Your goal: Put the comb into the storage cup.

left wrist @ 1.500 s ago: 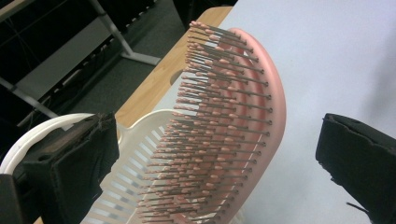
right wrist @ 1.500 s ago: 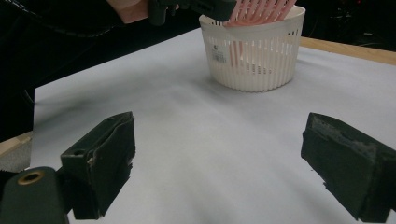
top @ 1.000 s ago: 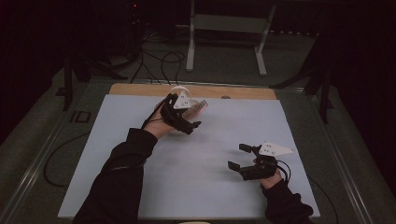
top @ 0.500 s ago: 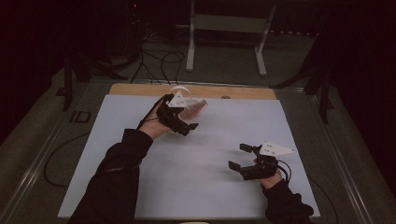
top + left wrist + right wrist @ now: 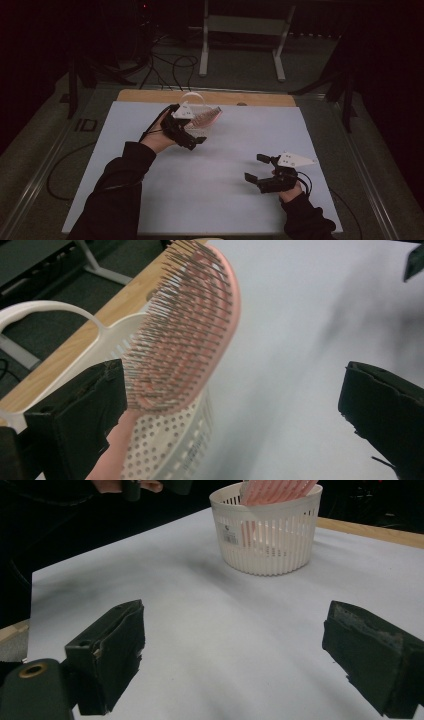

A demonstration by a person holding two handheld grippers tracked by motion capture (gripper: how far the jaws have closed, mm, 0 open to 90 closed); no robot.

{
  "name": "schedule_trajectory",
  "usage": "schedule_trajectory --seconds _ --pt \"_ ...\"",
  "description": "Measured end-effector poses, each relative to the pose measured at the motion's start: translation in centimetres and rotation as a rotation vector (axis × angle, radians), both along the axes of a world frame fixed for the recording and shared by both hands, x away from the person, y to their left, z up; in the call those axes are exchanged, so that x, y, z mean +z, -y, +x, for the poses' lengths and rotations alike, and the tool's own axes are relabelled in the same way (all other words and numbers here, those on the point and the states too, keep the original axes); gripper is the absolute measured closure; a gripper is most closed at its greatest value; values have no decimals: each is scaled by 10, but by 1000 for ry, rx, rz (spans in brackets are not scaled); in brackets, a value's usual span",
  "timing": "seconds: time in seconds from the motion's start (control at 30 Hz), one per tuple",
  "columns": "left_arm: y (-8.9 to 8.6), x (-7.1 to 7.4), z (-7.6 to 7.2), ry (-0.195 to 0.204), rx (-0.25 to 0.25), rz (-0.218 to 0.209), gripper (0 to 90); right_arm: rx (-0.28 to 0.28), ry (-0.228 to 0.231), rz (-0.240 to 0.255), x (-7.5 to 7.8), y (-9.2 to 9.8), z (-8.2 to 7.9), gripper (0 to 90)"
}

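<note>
– Currently, what is the pose of the left tool (image 5: 196, 131)?

– It is raised above the far left part of the counter (image 5: 235, 200), just beside the white basket (image 5: 265, 530). The left forearm, in a dark sleeve (image 5: 117, 200), reaches from the near edge diagonally toward the far edge. The hand is rolled so that the grey plate on the tool faces up and toward the far edge.

– State of its jaws?

– Wide. In the left gripper view they stand well apart, with the pink hairbrush (image 5: 187, 335) close against the left one. Whether that jaw touches the brush cannot be told.

– Where is the hairbrush?

– It stands tilted in the basket, handle down inside and bristled head above the rim. In the right gripper view the head leans out over the rim. The basket sits near the far edge, close to the wooden strip (image 5: 150, 95).

– And the right tool (image 5: 257, 169)?

– It is held low over the near right part of the counter, well apart from the basket. The hand grips it from behind, wrist near the near edge, with the jaws aimed left across the counter. These jaws are also wide, with nothing between them.
</note>
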State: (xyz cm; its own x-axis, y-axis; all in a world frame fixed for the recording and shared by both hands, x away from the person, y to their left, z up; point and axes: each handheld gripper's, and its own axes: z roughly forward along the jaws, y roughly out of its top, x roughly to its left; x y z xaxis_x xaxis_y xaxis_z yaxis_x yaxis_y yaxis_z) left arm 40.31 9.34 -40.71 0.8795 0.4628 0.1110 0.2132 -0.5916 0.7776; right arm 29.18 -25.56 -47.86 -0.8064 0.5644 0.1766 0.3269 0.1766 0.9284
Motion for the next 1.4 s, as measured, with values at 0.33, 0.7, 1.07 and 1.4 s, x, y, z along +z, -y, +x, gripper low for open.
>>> schedule_trajectory --seconds 0.33,0.7,1.07,1.4 --pt "-10 -2 -14 -17 -15 0 2 -4 4 -10 0 0 0 97" --pt "-22 -10 -28 -24 -20 7 2 0 24 -27 -1 -1 0 96" --pt "-36 -23 -42 -42 -15 22 2 2 24 -36 -2 -3 0 96" --pt "-52 -37 -54 -75 -3 21 2 2 24 -38 -3 -3 0 96"
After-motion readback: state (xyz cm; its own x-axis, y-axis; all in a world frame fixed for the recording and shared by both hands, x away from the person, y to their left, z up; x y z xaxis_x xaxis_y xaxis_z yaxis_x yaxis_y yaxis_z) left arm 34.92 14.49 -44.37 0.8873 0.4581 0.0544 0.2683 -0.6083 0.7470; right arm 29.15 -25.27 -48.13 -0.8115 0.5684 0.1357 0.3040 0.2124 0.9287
